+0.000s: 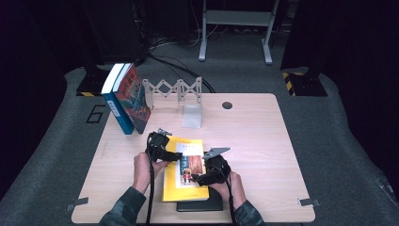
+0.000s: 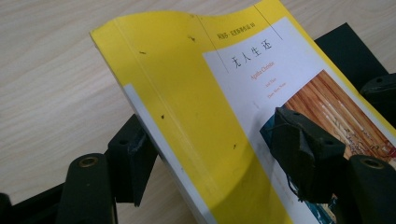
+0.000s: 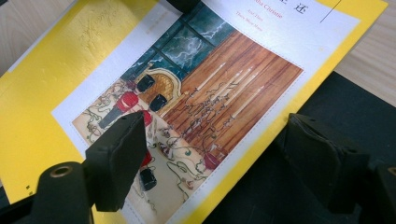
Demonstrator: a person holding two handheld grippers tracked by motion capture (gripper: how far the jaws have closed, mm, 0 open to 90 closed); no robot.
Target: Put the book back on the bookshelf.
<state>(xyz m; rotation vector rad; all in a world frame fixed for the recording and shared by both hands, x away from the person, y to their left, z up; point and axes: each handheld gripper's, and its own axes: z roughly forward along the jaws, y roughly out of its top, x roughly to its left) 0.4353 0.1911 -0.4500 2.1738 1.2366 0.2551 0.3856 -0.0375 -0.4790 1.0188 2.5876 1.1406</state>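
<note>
A yellow paperback [image 1: 172,184] with a picture on its cover lies at the table's near middle, on top of a flat black book [image 1: 200,206]. My left gripper [image 1: 173,155] is at its left, spine side. In the left gripper view the jaws of the left gripper [image 2: 212,130] hold the yellow paperback [image 2: 187,93], one under the spine edge, one pressed on the cover. My right gripper [image 1: 197,179] grips the opposite long edge. In its view the right gripper [image 3: 217,128] has one jaw on the yellow paperback's cover [image 3: 46,84] and one below, over the black book [image 3: 289,186].
A blue book [image 1: 117,106] and a red-covered book [image 1: 137,100] stand leaning at the back left of the wooden table [image 1: 254,155]. Beside them stands a metal scissor-type rack [image 1: 171,88] with a white block [image 1: 192,116] in front. A person's hands hold both grippers at the near edge.
</note>
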